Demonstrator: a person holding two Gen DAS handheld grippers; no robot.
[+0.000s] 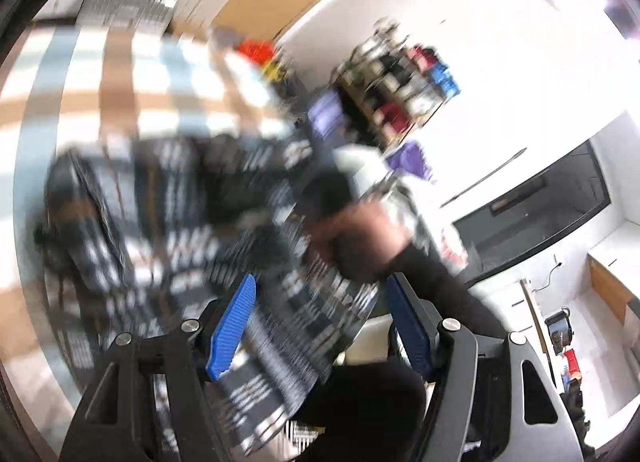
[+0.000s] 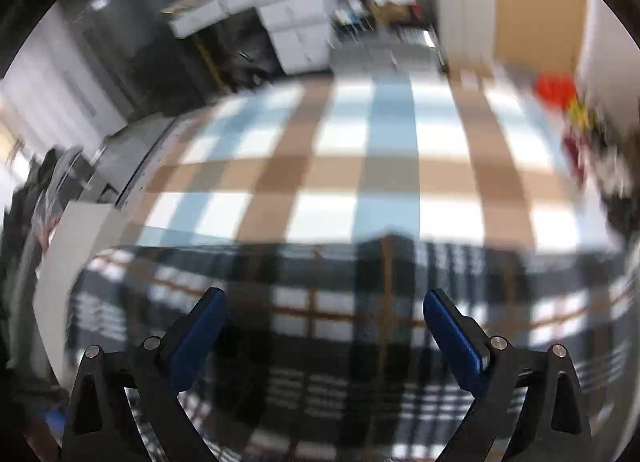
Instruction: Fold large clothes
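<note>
Left wrist view: heavily blurred. Left gripper point(image 1: 320, 326) at the bottom, blue-padded fingers point(image 1: 234, 328) spread partly apart. Dark plaid garment point(image 1: 192, 221), black and white checks with thin orange lines, bunched across the middle of the view and running down between the two fingers; pads not visibly pressing on the cloth, though too smeared to settle whether any fold is pinched. Under the garment, a desk with a checked cover point(image 1: 120, 73) in brown, pale blue and white. A person's hand point(image 1: 360, 238) in a dark sleeve point(image 1: 440, 286) just right of the garment, near the right finger. Farther off, against a white wall, a shelf point(image 1: 400, 77) crowded with small coloured items, something purple point(image 1: 412, 159) hanging below it, and a dark screen point(image 1: 536, 213) at the right.

Right wrist view: also blurred. Right gripper point(image 2: 324, 326) pointing steeply down, fingers point(image 2: 452, 334) standing wide apart with nothing clamped between them. Garment point(image 2: 360, 302) spread flat across the near part of the desk cover point(image 2: 392, 181), filling the lower half of the view directly beneath the fingers, its far edge running roughly straight across. White boxes point(image 2: 288, 21) and dark clutter beyond the desk's far side; a red object point(image 2: 556, 89) at the right edge.
</note>
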